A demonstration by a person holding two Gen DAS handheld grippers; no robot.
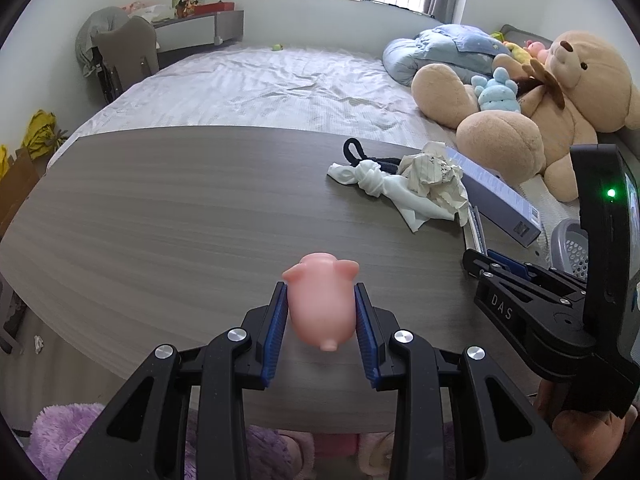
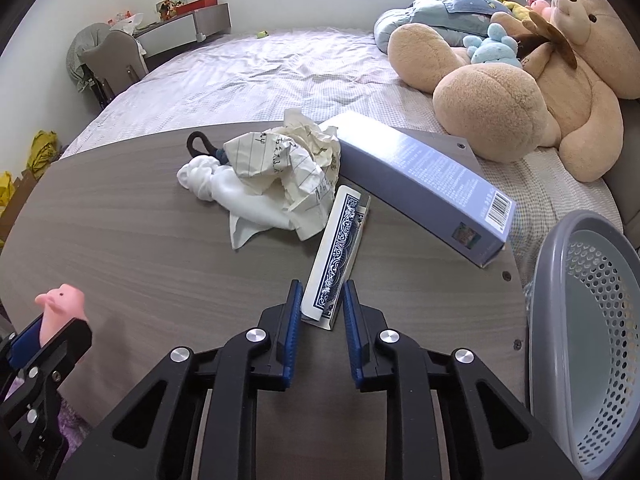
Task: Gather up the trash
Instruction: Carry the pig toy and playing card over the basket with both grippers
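While basket (image 2: 580,320) shows nothing inside, trash lies on table (image 2: 140,240)

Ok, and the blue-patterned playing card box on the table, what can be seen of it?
The small card box with a blue ornate back pattern and white border looks like thin cardboard. Its far end flap stands open. It lies on the grey wood-grain table, long axis running away from the camera, its near end between the blue pads of the right gripper. Crumpled lined paper lies at its far end.

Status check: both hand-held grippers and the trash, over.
Left hand-held gripper shut on pig toy. Right hand-held gripper shut on card box. Crumpled paper, cloth on table. Basket right, unobstructed.
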